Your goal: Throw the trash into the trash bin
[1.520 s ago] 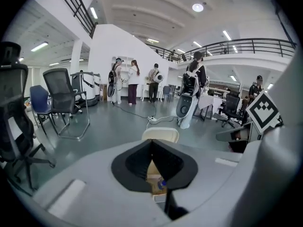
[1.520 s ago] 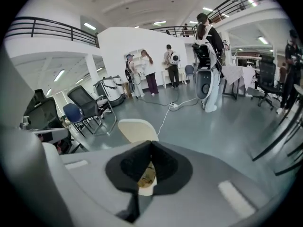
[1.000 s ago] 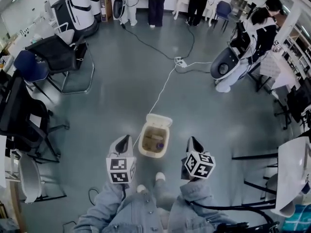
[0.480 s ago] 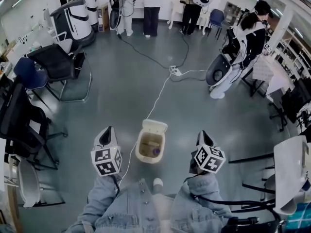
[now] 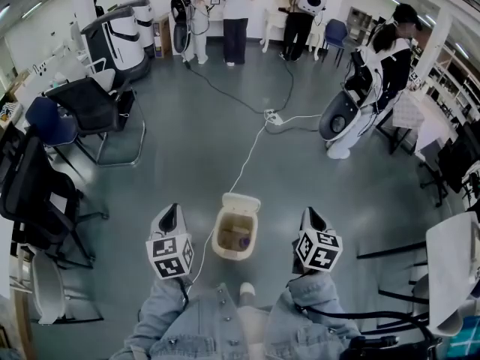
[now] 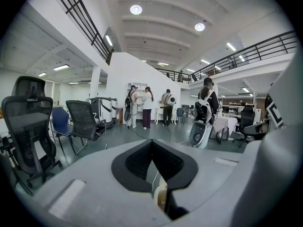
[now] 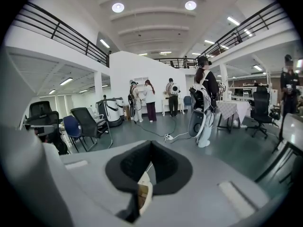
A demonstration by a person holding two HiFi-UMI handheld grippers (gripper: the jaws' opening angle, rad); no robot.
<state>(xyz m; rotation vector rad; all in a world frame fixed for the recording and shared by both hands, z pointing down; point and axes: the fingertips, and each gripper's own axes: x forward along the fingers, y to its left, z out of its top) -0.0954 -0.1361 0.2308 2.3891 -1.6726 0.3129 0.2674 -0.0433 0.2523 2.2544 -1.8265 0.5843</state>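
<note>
A cream trash bin [image 5: 225, 250] stands on the grey floor in front of the person's feet, its lid [image 5: 241, 203] tipped open at the back. Brown and purple trash [image 5: 240, 238] lies inside. My left gripper [image 5: 169, 210] hangs left of the bin and my right gripper [image 5: 308, 212] right of it, both above the floor and apart from the bin. Each is shut with nothing between its jaws. In the left gripper view the pads [image 6: 137, 160] meet in a point, and a strip of the bin [image 6: 160, 197] shows below them. The right gripper view shows the same shut pads [image 7: 165, 167] and bin [image 7: 143, 190].
A white cable [image 5: 247, 160] runs from the bin to a power strip [image 5: 271, 116]. Office chairs [image 5: 90, 96] line the left side. A person beside a white robot [image 5: 341, 118] stands at the right, a white table [image 5: 454, 265] at the right edge, several people at the back.
Both grippers have lifted and drawn slightly away from the bin's sides, staying shut. The head view has tilted up to show more of the room.
</note>
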